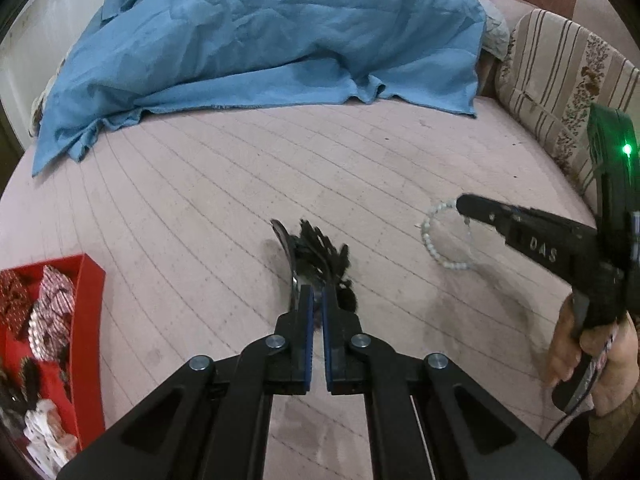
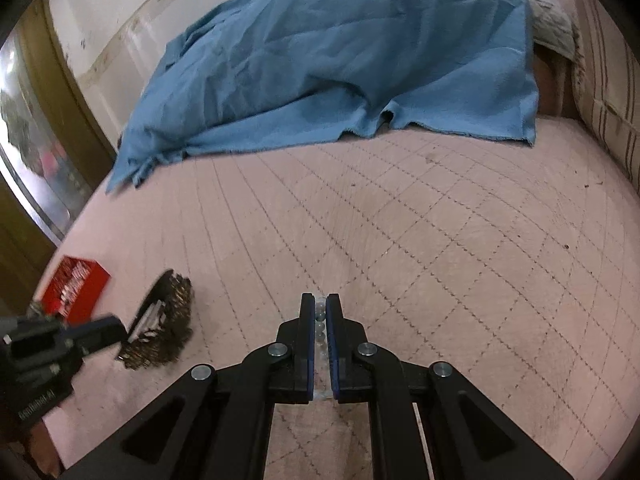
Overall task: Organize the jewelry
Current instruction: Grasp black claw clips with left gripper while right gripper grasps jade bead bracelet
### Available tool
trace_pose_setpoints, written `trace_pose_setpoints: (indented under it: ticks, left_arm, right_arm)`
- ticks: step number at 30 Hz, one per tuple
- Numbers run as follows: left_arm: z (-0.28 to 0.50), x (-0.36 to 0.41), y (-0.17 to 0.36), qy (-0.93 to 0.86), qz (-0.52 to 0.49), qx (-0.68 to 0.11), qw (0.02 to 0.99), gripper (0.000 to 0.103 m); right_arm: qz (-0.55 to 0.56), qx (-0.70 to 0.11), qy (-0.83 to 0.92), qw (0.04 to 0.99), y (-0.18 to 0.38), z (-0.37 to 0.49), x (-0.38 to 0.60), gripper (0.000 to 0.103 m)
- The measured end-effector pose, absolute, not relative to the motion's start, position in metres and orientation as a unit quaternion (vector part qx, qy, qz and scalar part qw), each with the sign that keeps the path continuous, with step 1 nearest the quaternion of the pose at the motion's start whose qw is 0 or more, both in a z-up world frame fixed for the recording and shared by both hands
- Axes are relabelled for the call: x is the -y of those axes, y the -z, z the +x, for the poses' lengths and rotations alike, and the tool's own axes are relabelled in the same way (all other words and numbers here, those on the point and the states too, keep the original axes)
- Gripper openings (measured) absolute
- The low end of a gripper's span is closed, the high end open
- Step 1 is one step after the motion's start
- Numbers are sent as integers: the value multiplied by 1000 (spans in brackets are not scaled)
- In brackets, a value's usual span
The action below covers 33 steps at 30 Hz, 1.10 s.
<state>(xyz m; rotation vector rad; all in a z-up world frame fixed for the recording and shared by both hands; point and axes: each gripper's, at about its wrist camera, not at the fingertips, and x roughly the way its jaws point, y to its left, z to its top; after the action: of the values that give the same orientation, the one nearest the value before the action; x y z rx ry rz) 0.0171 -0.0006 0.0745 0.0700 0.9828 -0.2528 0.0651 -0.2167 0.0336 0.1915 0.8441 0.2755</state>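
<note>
A black hair clip (image 1: 316, 256) is pinched between the fingers of the left gripper (image 1: 318, 300), which are drawn nearly together. Only the clip's near end is caught between the blue pads (image 1: 307, 320); the rest, with its frilled dark trim, sticks out beyond the fingertips toward the far side, over the pink quilted bed (image 1: 240, 200). In the right wrist view the same clip (image 2: 160, 320) is seen at the near left, gripped at the tip of the left gripper (image 2: 116, 330).

A string of pale beads, the bracelet (image 1: 444, 236), is held by the right gripper (image 1: 464, 206). In the left wrist view its loop hangs from the fingertips at the right, with most of the ring lying left of and nearer than the tip. In the right wrist view a short run of beads (image 2: 320, 328) is seen in the narrow gap between the fingers of the right gripper (image 2: 319, 300), which are closed down on it.

A red box (image 1: 90, 320) holding patterned fabric pieces is placed at the near left, well apart from both grippers. A blue cloth (image 1: 280, 40) is spread across the far side of the bed, and a striped cushion (image 1: 560, 80) is set at the far right.
</note>
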Motion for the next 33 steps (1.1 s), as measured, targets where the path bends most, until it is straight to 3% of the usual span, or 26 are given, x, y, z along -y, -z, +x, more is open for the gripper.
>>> trace_pose_setpoints:
  ticks: [8,9,12,13,16,20,33]
  left_arm:
    - [5,6,-75,116,47,-462,878,4]
    - [7,4,-74,121,39,-465,876,8]
    - [13,0,-73,119,29,-463,878,41]
    - [15,-1,-74,113,30,-455,883,43]
    - [25,-3,-72,111,23,-456,883,43]
    - [42,-3,-57,113,29,-472,874,43]
    - [41,-2,-37,162,6,-494,854,43]
  right_arm:
    - [99,-398,-135,902,-42,59,219,6]
    - [98,-400,-136,901,-41,59,219,6]
    - [93,-413,-136,896,-35,61,218,7]
    - [89,-419,-133,894,-31,62,217,7]
    - [81,-430,-127,890,-24,67,216,9]
    - [61,-446,-120,885,-12,72,211,22]
    - [29,-450,-112,885,1,81,204,30]
